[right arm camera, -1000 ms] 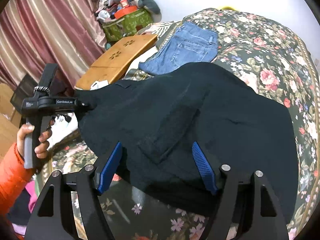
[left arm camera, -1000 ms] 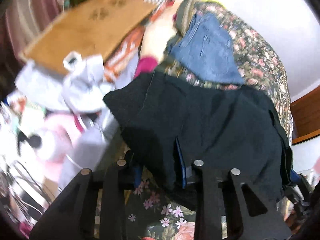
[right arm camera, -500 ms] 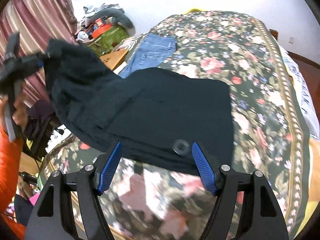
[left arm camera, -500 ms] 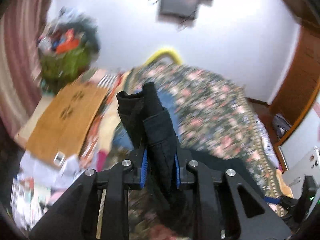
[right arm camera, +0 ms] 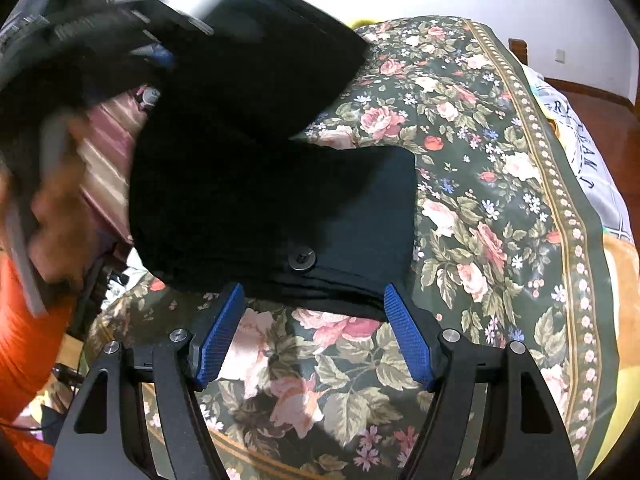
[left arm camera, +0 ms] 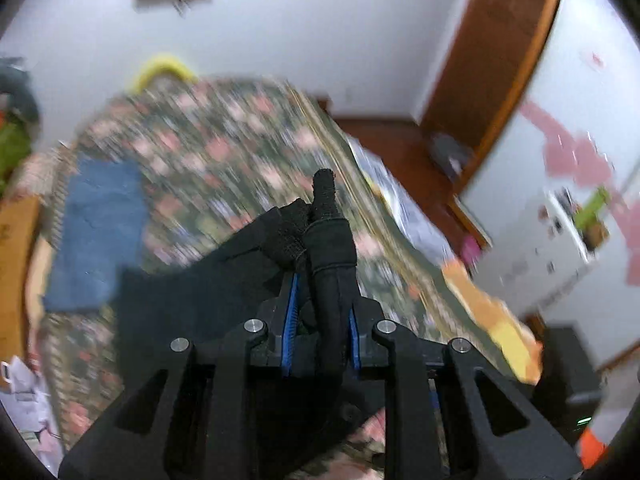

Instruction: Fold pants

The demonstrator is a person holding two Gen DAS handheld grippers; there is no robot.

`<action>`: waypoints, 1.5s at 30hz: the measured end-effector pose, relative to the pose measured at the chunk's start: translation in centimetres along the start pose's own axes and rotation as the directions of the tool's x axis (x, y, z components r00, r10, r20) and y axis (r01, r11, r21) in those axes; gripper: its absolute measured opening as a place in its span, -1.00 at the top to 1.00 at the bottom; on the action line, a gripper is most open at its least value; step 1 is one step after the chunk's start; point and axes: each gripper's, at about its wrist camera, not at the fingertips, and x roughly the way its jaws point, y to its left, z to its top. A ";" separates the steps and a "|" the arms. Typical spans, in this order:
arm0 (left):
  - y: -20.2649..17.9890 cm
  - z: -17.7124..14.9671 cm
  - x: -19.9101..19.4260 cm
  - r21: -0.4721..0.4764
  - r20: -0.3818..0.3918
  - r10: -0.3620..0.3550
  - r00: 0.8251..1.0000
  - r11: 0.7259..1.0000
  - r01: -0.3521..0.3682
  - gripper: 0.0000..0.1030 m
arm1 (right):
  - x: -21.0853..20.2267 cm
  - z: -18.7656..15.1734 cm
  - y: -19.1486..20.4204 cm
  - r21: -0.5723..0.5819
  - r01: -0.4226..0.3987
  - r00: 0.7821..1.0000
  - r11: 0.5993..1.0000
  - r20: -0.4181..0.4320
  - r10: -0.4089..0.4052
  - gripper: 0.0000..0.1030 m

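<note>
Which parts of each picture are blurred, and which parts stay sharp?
Left wrist view: the flowered bedspread and room are smeared by motion; the left tool and its pinched black fabric pants are sharp. Right wrist view: bedspread and right tool are sharp; the upper-left corner is blurred.

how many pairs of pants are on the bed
2: black pants near the bed's front edge, one end lifted in the left tongs; blue jeans lie flat farther back. Others may be hidden.
</note>
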 end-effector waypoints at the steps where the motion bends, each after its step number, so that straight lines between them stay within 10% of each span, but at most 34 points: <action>1: -0.3 -0.6 0.9 0.009 -0.031 -0.007 0.999 1.000 0.007 0.60 | -0.2 -0.1 0.1 -0.002 -0.003 1.000 1.000 0.005 0.003 -0.34; 5: -1.0 -2.2 3.5 0.018 -0.162 -0.043 0.986 0.999 0.047 0.48 | -0.4 -0.4 0.3 -0.030 0.008 1.000 1.000 -0.001 -0.008 -0.34; 9: -1.3 -2.7 3.6 0.045 -0.228 -0.056 0.972 0.997 0.068 -0.63 | 0.0 -1.1 -0.1 -0.034 0.025 1.000 0.999 -0.017 -0.026 -0.34; 19: 5.5 0.9 0.4 -0.021 -0.034 0.176 0.984 0.984 -0.177 -0.96 | 0.8 -1.5 -0.2 -0.007 0.022 0.999 1.000 -0.032 -0.022 -0.34; 25: 13.8 3.1 4.8 -0.026 -0.082 0.436 0.896 0.898 -0.439 -0.96 | 1.2 -1.4 0.2 -0.007 0.019 0.999 1.000 -0.037 -0.019 -0.34; 31: 20.5 2.2 12.2 0.001 -0.294 0.509 0.809 0.847 -0.532 -0.98 | 1.3 -1.5 -0.1 0.000 0.041 0.998 0.999 -0.049 -0.041 -0.35; 39: 20.6 -3.2 10.3 0.160 -0.271 0.541 0.796 0.841 -0.517 -1.00 | 0.5 -1.4 -1.0 0.010 0.095 0.995 0.995 -0.037 -0.094 -0.35; 45: 23.8 -7.7 4.7 -0.176 -0.348 0.338 0.875 0.893 -0.415 -1.00 | -1.3 -1.3 -1.4 0.032 0.105 0.994 0.994 0.010 -0.105 -0.35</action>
